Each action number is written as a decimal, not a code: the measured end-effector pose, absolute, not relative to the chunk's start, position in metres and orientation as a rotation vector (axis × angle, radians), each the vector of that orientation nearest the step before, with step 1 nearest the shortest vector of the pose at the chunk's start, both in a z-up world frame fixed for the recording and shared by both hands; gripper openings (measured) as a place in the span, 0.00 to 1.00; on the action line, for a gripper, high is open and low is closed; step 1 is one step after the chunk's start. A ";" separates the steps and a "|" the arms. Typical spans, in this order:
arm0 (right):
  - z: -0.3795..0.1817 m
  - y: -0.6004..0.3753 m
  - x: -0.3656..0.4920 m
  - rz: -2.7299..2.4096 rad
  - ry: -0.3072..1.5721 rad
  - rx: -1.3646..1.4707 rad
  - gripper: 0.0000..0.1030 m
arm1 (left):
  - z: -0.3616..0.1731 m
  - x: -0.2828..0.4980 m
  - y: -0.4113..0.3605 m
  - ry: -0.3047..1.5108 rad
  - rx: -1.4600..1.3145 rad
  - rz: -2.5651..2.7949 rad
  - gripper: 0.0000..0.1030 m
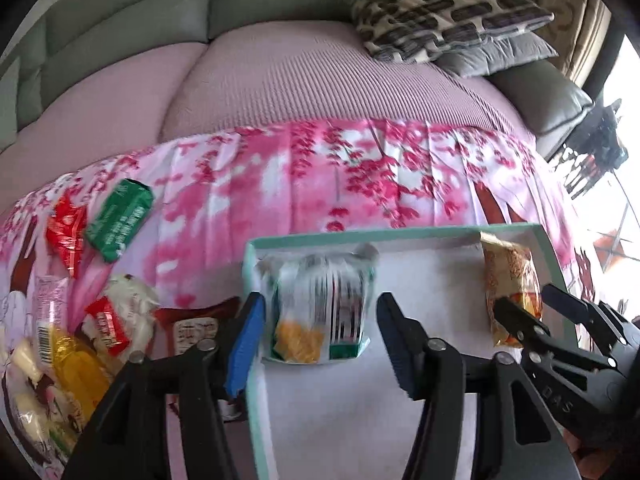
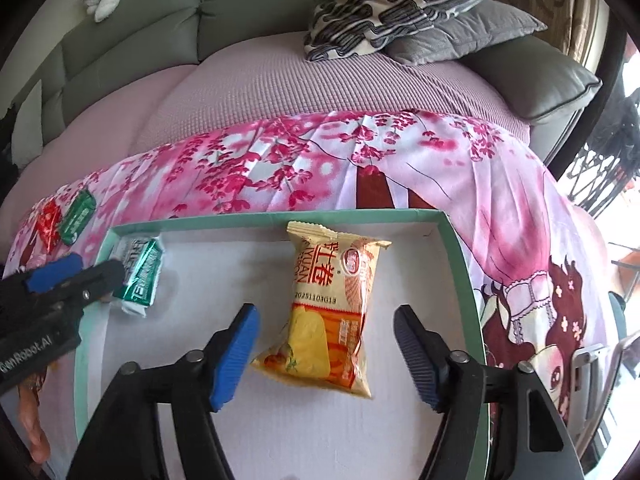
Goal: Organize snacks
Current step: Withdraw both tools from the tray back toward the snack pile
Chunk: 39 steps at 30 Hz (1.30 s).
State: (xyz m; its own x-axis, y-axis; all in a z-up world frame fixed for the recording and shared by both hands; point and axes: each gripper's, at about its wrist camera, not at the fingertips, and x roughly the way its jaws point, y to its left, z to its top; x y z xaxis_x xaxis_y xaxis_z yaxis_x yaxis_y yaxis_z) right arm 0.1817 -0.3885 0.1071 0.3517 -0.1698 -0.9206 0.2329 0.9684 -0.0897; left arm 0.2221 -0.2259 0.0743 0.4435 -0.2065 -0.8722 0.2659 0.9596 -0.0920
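A shallow box with a mint-green rim (image 1: 360, 236) (image 2: 276, 216) and white floor lies on the pink floral cloth. A green-and-silver snack packet (image 1: 320, 304) (image 2: 140, 276) lies in its left part, between the fingers of my open left gripper (image 1: 320, 340) (image 2: 76, 276). A yellow-orange snack packet (image 2: 332, 312) (image 1: 510, 292) lies in the right part, between the fingers of my open right gripper (image 2: 326, 356) (image 1: 528, 300). Neither packet is gripped.
Loose snacks lie on the cloth left of the box: a green packet (image 1: 120, 220) (image 2: 78, 216), a red packet (image 1: 66, 232) (image 2: 50, 224), and a pile of several wrapped snacks (image 1: 80, 340). A sofa with cushions (image 2: 400, 8) is behind. A window is at the right.
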 end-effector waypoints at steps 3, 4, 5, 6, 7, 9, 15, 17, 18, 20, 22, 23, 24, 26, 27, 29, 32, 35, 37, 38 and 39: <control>0.115 -0.383 0.174 -0.253 1.174 0.051 0.89 | 0.083 0.217 -0.221 1.039 0.063 -0.285 0.86; 0.118 -0.380 0.171 -0.250 1.170 0.047 0.93 | 0.087 0.215 -0.220 1.027 0.061 -0.283 0.87; 0.120 -0.377 0.168 -0.248 1.165 0.044 0.96 | 0.091 0.211 -0.216 1.013 0.055 -0.282 0.88; 0.123 -0.374 0.164 -0.246 1.161 0.040 1.00 | 0.093 0.210 -0.214 1.008 0.048 -0.279 0.90; 0.126 -0.370 0.159 -0.244 1.156 0.037 1.00 | 0.096 0.208 -0.210 1.003 0.039 -0.274 0.92; 0.128 -0.362 0.152 -0.232 1.159 0.036 1.00 | 0.101 0.202 -0.200 0.984 0.021 -0.252 0.97; 0.126 -0.330 0.129 -0.185 1.189 0.033 1.00 | 0.106 0.174 -0.157 0.949 0.003 -0.186 0.97; 0.124 -0.316 0.120 -0.167 1.196 0.038 1.00 | 0.104 0.163 -0.138 0.950 -0.003 -0.161 0.97; 0.123 -0.308 0.116 -0.157 1.200 0.042 1.00 | 0.102 0.157 -0.130 0.951 -0.005 -0.150 0.97; 0.121 -0.298 0.107 -0.138 1.206 0.055 1.00 | 0.099 0.144 -0.107 0.953 -0.016 -0.123 0.97; 0.119 -0.285 0.099 -0.125 1.211 0.072 1.00 | 0.095 0.133 -0.090 0.959 -0.029 -0.101 0.97; 0.118 -0.280 0.096 -0.119 1.213 0.079 1.00 | 0.093 0.126 -0.076 0.963 -0.041 -0.083 0.97; 0.117 -0.275 0.094 -0.112 1.216 0.086 1.00 | 0.092 0.120 -0.068 0.963 -0.048 -0.070 0.97; 0.116 -0.263 0.088 -0.097 1.220 0.097 1.00 | 0.089 0.107 -0.047 0.961 -0.062 -0.034 0.97; 0.116 -0.257 0.085 -0.092 1.222 0.098 1.00 | 0.088 0.100 -0.037 0.958 -0.067 -0.015 0.97; 0.115 -0.245 0.080 -0.076 1.228 0.097 1.00 | 0.085 0.086 -0.015 0.958 -0.081 0.027 0.97; 0.115 -0.228 0.077 -0.056 1.237 0.087 1.00 | 0.082 0.071 0.013 0.960 -0.116 0.072 0.97; 0.116 -0.214 0.075 -0.040 1.246 0.076 1.00 | 0.081 0.059 0.036 0.958 -0.146 0.104 0.97; 0.117 -0.205 0.076 -0.030 1.250 0.068 1.00 | 0.080 0.055 0.048 0.957 -0.161 0.118 0.97; 0.117 -0.200 0.077 -0.025 1.250 0.064 1.00 | 0.080 0.052 0.056 0.956 -0.170 0.128 0.97; 0.117 -0.196 0.078 -0.020 1.250 0.059 1.00 | 0.079 0.051 0.059 0.954 -0.176 0.135 0.97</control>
